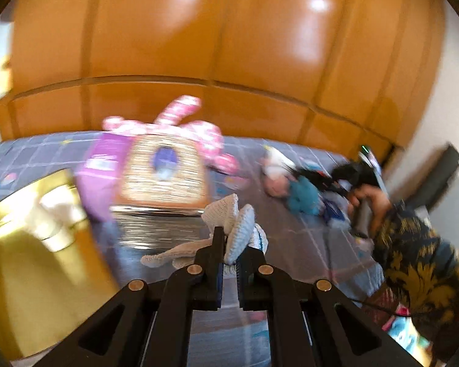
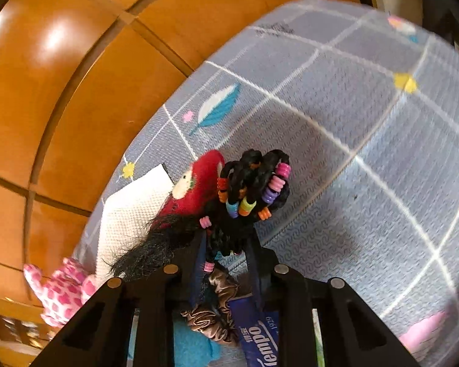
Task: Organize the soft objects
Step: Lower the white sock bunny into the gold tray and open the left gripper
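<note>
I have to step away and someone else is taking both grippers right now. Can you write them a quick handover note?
Left gripper: shut on a white knitted piece, lifted off the mat.
Right gripper: fingers around a black braided hair piece with coloured beads; grip looks closed.
Woven basket and gold container sit ahead of the left gripper.
On the mat: pink spotted plush, red plush, brown scrunchie, tissue pack.
Left: place both held items, then collect the rest.

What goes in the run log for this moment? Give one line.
left tongs: shut on white knitted piece | right tongs: shut on black beaded braids | both lifted off mat
</note>
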Demonstrator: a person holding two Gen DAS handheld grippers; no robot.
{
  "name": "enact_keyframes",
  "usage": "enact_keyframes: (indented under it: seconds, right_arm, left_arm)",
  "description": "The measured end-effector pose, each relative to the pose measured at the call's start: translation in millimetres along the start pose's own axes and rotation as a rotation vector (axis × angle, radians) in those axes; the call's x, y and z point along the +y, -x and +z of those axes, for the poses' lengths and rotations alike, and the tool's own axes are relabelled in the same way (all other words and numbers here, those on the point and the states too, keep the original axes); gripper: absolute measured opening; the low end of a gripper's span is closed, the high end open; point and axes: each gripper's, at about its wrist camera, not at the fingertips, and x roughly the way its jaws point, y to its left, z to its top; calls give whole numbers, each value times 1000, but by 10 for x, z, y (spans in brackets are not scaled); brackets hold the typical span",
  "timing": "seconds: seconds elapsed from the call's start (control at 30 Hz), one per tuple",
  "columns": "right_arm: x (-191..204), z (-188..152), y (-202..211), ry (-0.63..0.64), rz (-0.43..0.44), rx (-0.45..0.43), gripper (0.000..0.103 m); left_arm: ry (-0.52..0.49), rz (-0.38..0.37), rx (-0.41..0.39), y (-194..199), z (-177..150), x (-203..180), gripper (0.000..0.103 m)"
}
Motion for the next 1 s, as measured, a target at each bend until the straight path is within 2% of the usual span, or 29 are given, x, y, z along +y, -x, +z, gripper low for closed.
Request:
enact_keyframes:
  seconds: [0.1,0.17,0.27,0.43,0.63,0.7,0.77,0.87,1.0]
  right_arm:
    - [115,-10,40,70,-37,-28,24]
    - [148,-25,114,103,-51,-49,24]
    - [243,-44,194,166,-91,-99,24]
    - [337,-68,256,221,-103,-132,24]
    - [416,-85,259,255,-119,-151,24]
    - [434,-96,267,270,-132,-160,24]
    - [448,-103,258,282,-144,-162,24]
    - [460,-109,258,294,-156,-164,24]
    - [481,-106,253,307,-169,-173,24]
  left_arm:
    - [103,89,-45,230,16,438,7]
    - [165,179,-72,358,0,766,7]
    - [260,277,-81,441,-48,1226,7]
    - [381,446,-40,396,-128,1904,7]
    - [409,549,17,166,-97,2435,8]
    - [400,551,33,111,-69,2537,15]
    - [404,574,27,83,-39,2591,43]
    - [405,585,-16,113,-12,2540,69]
    - [398,586,-51,206,-51,2301,74]
